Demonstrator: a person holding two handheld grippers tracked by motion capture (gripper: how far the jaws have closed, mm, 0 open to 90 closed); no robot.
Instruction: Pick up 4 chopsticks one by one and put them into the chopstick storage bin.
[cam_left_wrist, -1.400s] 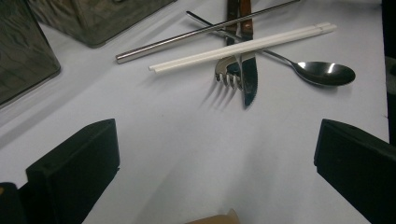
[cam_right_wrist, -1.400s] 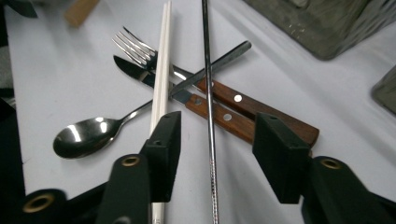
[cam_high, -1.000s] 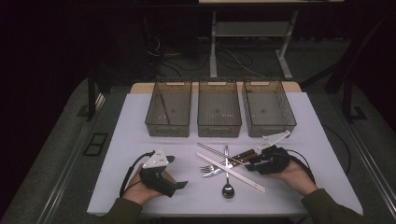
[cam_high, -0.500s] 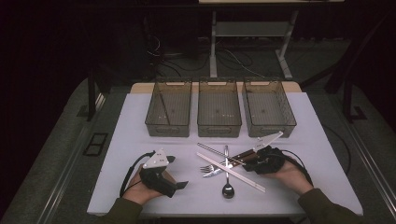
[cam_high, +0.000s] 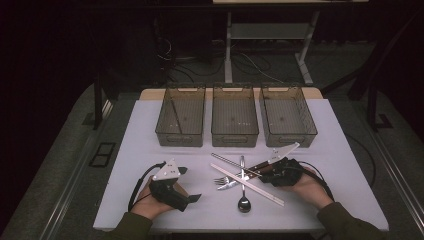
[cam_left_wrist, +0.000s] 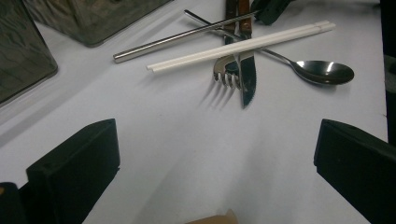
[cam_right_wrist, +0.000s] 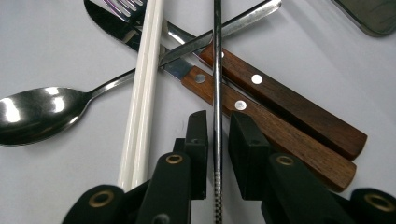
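A pile of cutlery lies mid-table: a metal chopstick (cam_high: 230, 161), a pair of white chopsticks (cam_high: 247, 184), a spoon (cam_high: 244, 202), a fork (cam_high: 220, 181) and a wooden-handled knife (cam_high: 255, 167). My right gripper (cam_high: 264, 176) sits at the pile's right end. In the right gripper view its jaws (cam_right_wrist: 217, 126) straddle the metal chopstick (cam_right_wrist: 217, 70). They have just been closing, and a thin gap shows on each side of the chopstick. Two wooden handles (cam_right_wrist: 280, 100) lie just right of it, and the white chopsticks (cam_right_wrist: 144, 93) lie left. My left gripper (cam_high: 192, 184) rests wide open and empty (cam_left_wrist: 215, 158) on the table.
Three clear bins stand in a row at the back: left (cam_high: 180, 121), middle (cam_high: 235, 121), right (cam_high: 287, 120). A white mat (cam_high: 150, 125) covers the table. Bare mat (cam_left_wrist: 187, 121) lies between the left gripper and the fork (cam_left_wrist: 226, 77).
The right gripper's jaws have narrowed around the metal chopstick, and that hand has edged slightly towards the pile. The left gripper has stayed where it was.
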